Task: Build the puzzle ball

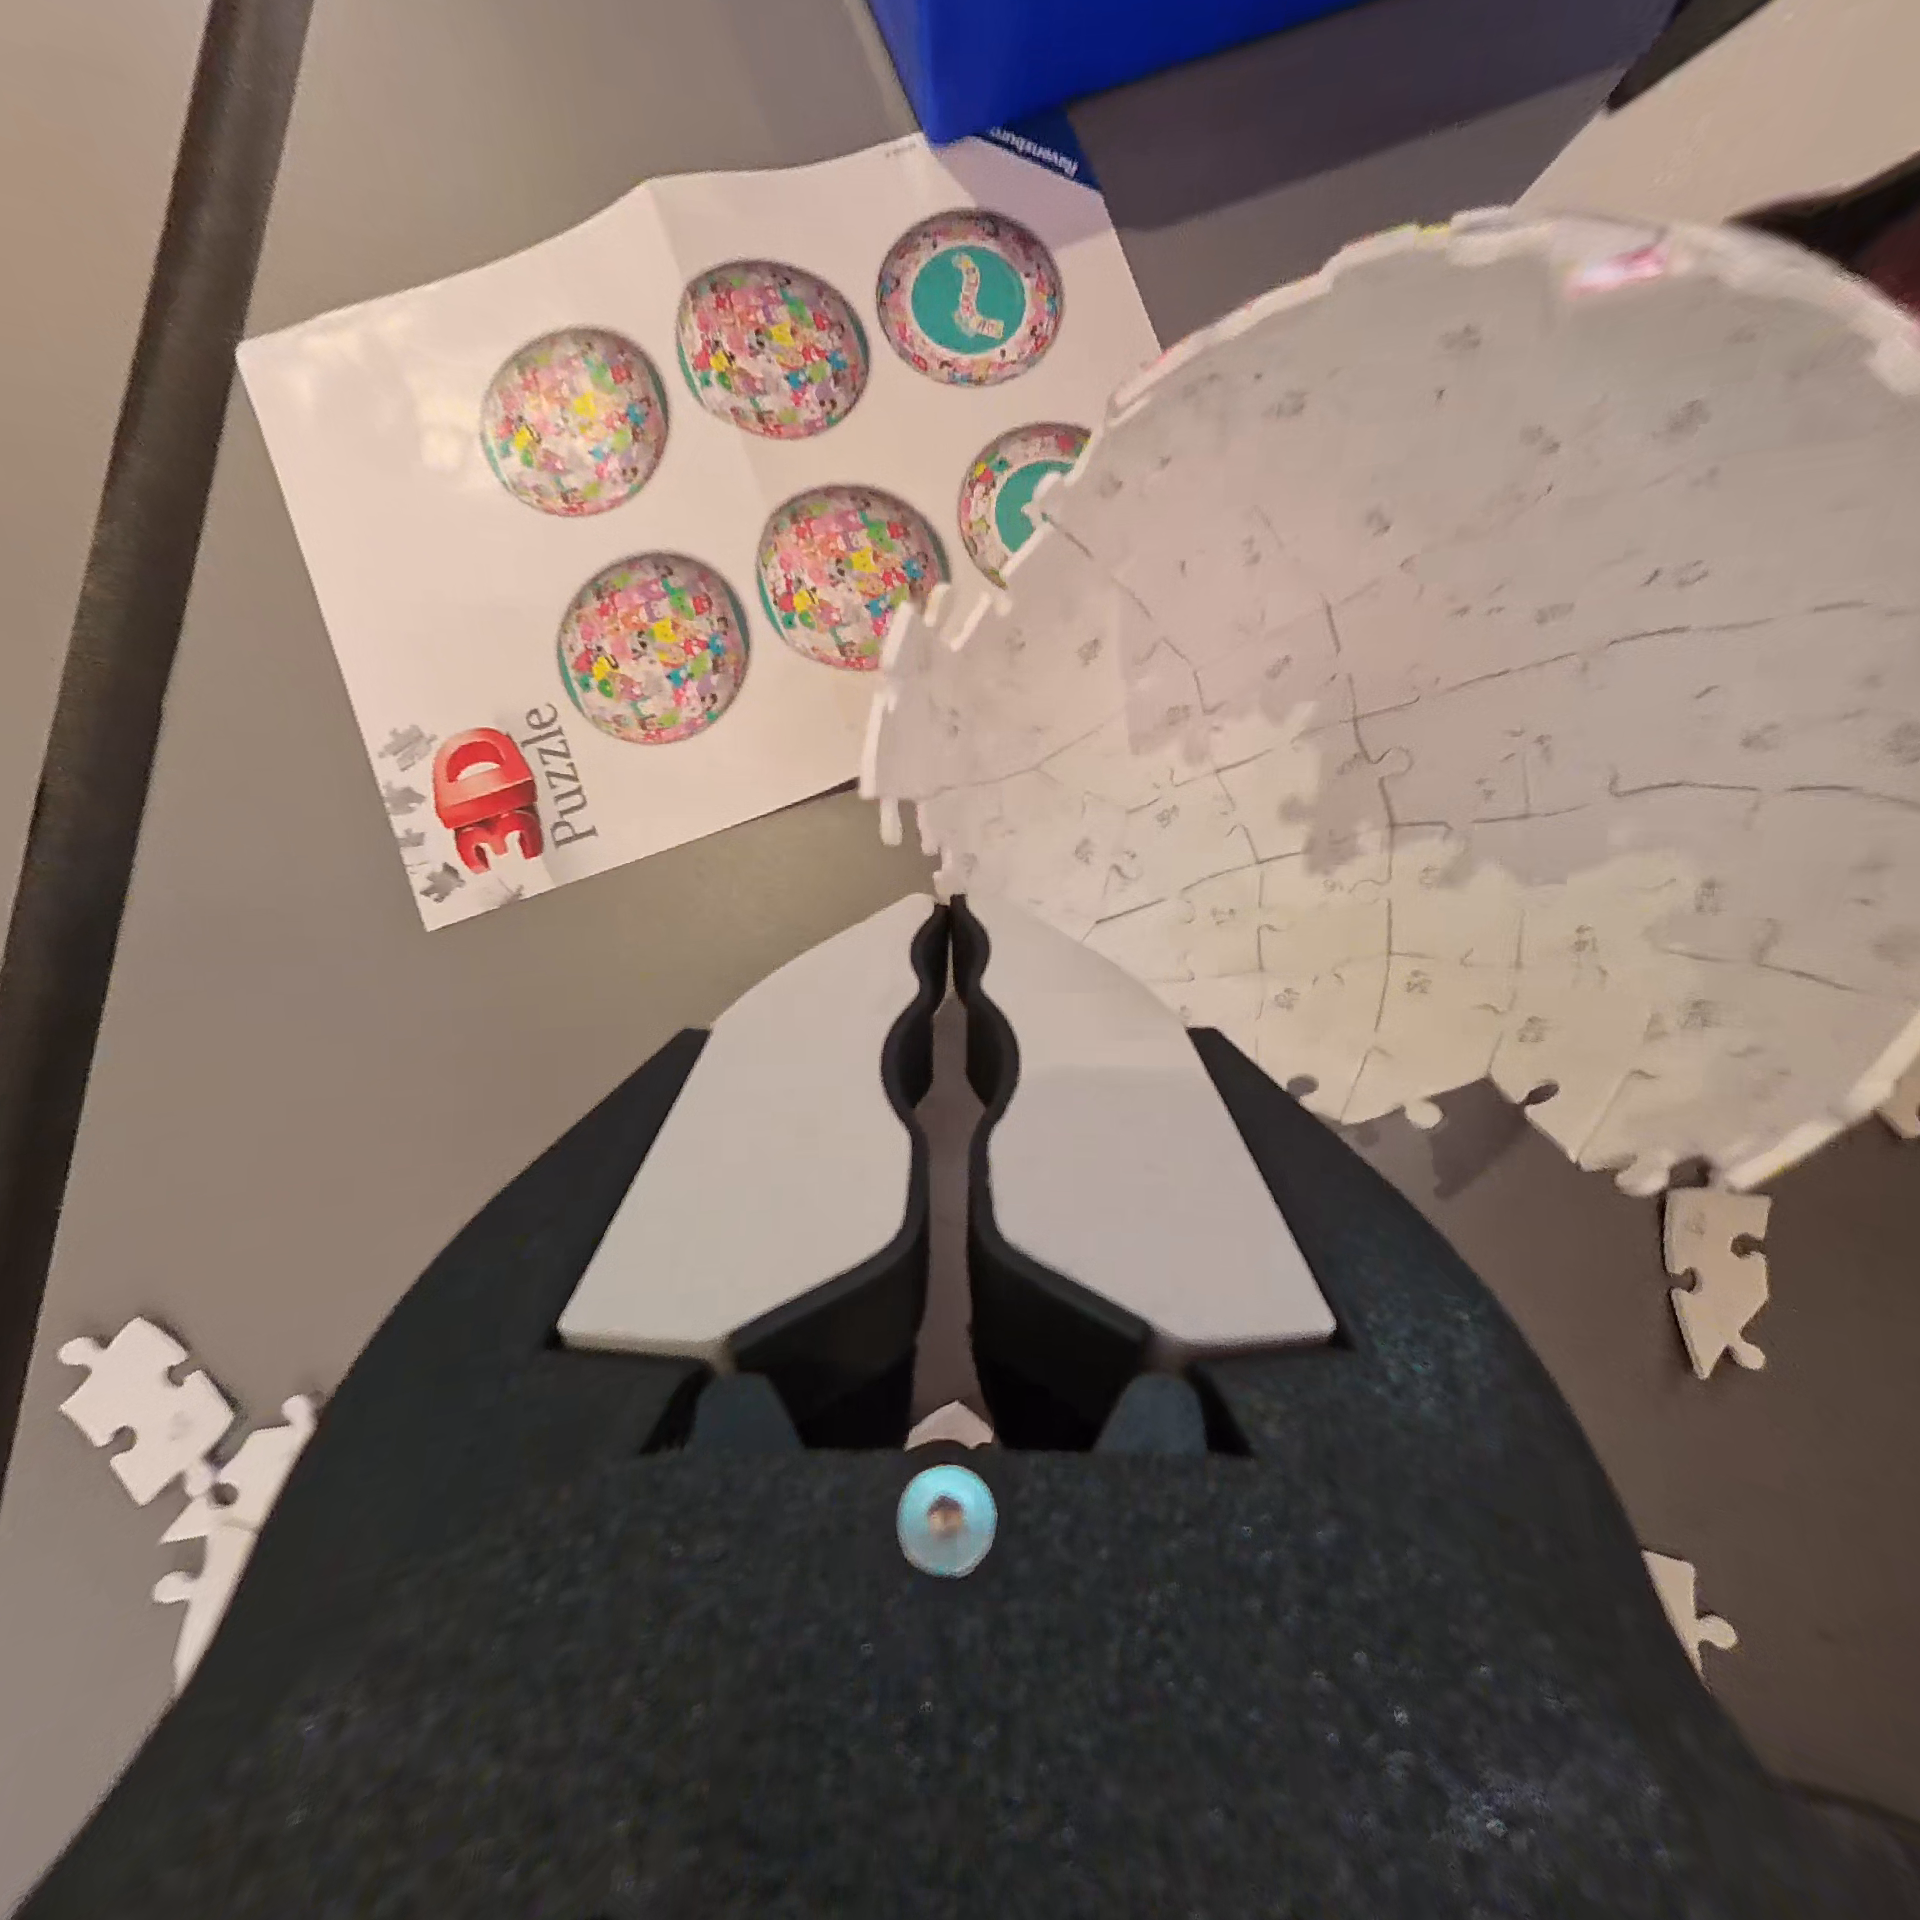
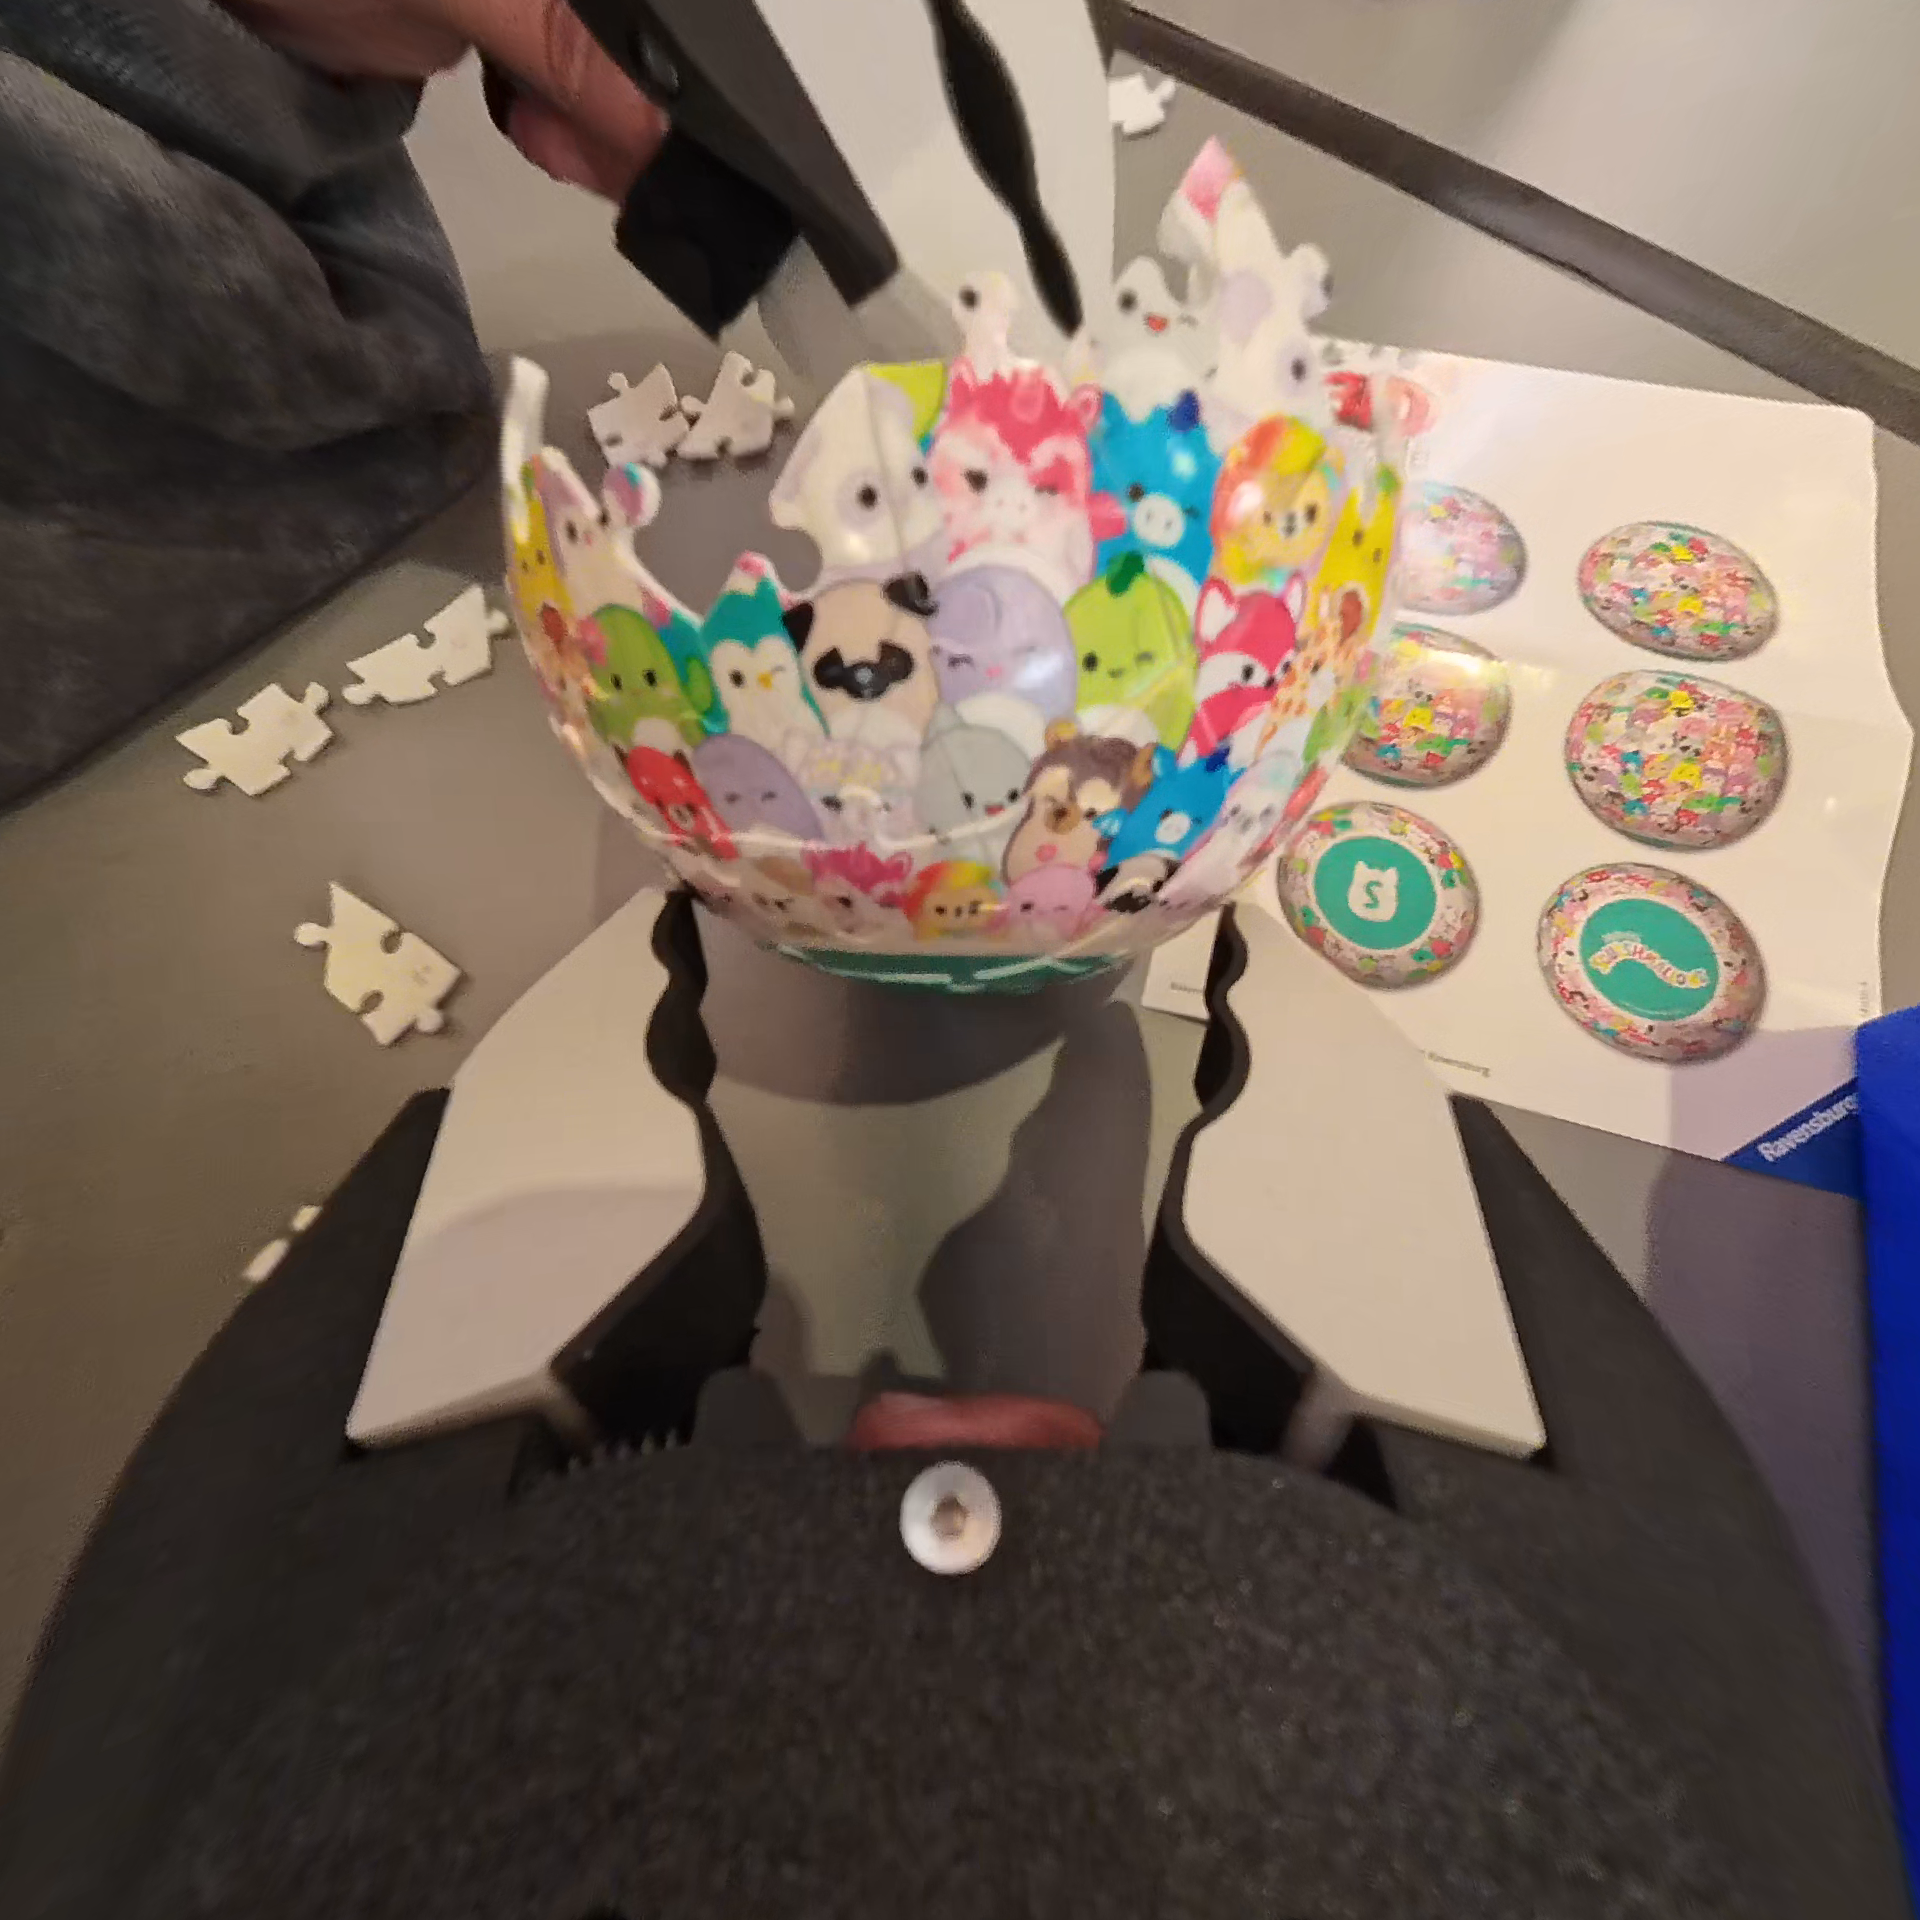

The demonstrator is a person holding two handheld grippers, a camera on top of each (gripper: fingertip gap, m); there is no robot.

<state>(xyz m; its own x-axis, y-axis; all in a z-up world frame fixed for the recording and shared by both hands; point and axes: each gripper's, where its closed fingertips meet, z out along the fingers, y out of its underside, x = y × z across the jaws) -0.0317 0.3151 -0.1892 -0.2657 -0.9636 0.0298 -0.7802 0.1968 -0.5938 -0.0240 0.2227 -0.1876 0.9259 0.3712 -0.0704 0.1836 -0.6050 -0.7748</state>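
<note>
The puzzle ball (image 2: 935,644) is a half-built open shell, with colourful cartoon animals outside and a white inside (image 1: 1455,675). My right gripper (image 2: 951,935) holds its lower part between wide-spread fingers, clear of the grey table. My left gripper (image 1: 948,920) is shut, its tips pinched at a tab on the shell's jagged rim. It also shows in the right wrist view (image 2: 1055,291), coming down on the far rim, held by a hand (image 2: 582,114). What exactly sits between its tips is hidden.
Loose white pieces lie on the table (image 2: 379,966), (image 2: 255,732), (image 1: 135,1403), (image 1: 1714,1278). A picture leaflet (image 1: 675,520) (image 2: 1610,727) lies flat beyond the ball. A blue box (image 1: 1039,73) (image 2: 1886,1247) stands beside it. Grey fabric (image 2: 156,364) lies at the left.
</note>
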